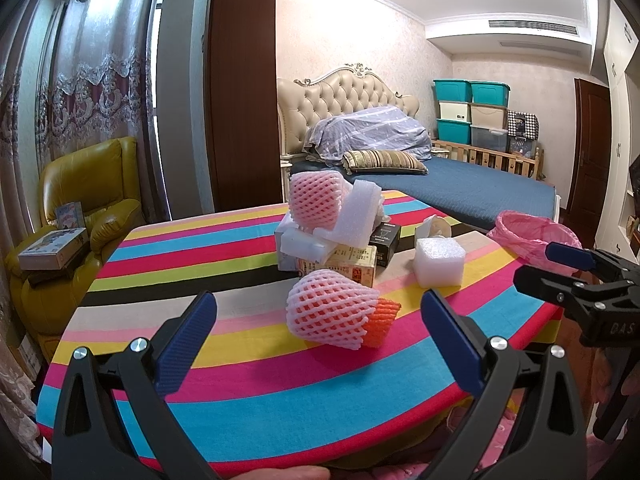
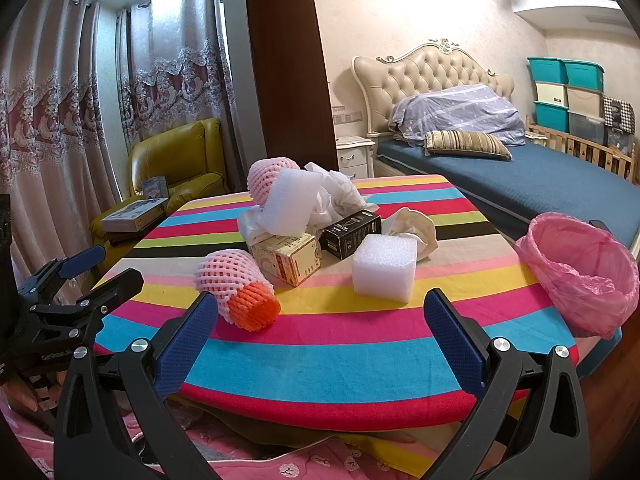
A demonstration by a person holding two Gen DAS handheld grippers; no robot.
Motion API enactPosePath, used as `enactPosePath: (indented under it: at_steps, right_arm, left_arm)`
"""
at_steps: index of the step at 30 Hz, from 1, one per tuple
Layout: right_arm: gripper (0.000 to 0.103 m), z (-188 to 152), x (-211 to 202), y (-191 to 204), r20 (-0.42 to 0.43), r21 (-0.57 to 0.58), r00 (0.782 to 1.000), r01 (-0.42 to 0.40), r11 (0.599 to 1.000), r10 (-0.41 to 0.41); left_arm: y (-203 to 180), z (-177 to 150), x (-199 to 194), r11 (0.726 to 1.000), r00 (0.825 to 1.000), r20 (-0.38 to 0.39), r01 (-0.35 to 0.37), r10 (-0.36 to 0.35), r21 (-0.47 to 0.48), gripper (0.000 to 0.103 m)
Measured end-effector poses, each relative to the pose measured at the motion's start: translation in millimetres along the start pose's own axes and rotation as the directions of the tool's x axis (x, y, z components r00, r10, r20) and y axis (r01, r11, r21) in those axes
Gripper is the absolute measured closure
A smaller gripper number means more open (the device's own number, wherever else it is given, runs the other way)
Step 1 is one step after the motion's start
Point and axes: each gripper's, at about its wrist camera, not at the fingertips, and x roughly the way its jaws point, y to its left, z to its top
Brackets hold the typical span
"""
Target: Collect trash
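Observation:
A heap of trash lies on the striped table (image 1: 192, 256) (image 2: 360, 344). Nearest is a pink foam fruit net with an orange net inside it (image 1: 332, 314) (image 2: 236, 290). Behind it are a beige carton (image 1: 352, 266) (image 2: 290, 258), a black box (image 1: 384, 242) (image 2: 350, 232), a white foam cube (image 1: 438, 266) (image 2: 384, 266), crumpled paper (image 2: 412, 228), foam sheets (image 1: 352, 216) (image 2: 290, 200) and a second pink net (image 1: 316, 200) (image 2: 266, 176). My left gripper (image 1: 320, 332) (image 2: 100, 268) is open, just short of the near net. My right gripper (image 2: 322, 332) (image 1: 536, 264) is open, short of the cube.
A bin lined with a pink bag (image 2: 580, 276) (image 1: 532, 236) stands at the table's right edge. A yellow armchair (image 1: 80, 208) with boxes on it sits to the left by the curtains. A blue bed (image 2: 520, 184) lies beyond the table.

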Motion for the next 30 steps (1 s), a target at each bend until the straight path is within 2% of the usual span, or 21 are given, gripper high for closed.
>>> enactPosePath:
  at_steps: [15,21,24,28,30]
  right_arm:
    - [0.007,-2.1,3.8,-6.0,-0.016,0.021,1.000,0.015,1.000,-0.015]
    - [0.007,-1.5,12.9,-11.2,-0.026,0.023,0.999,0.032,0.999,-0.032]
    - [0.007,0.1,24.3,-14.3,-0.028,0.016,0.998,0.051,0.999,-0.050]
    - [0.007,4.2,49.0,-22.7,-0.047,0.010,0.996,0.076,0.997,-0.075]
    - [0.007,7.9,64.7,-29.6,-0.062,0.019,0.994,0.094,0.995,-0.093]
  left_arm:
    - [0.6,-1.7,0.3,1.000,1.000,-0.007,0.006,-0.006,-0.008,0.004]
    - [4.1,-4.5,4.3,1.000,0.999,-0.031,0.018,-0.018,-0.020,0.004]
    - [6.6,-5.6,13.5,0.999,0.997,-0.061,-0.043,0.042,-0.013,0.004]
    - [16.2,-8.6,42.8,0.999,0.987,-0.157,-0.031,0.025,-0.040,0.004]
    - [18.7,-11.5,60.8,0.998,0.978,-0.209,0.001,-0.014,-0.063,0.004]
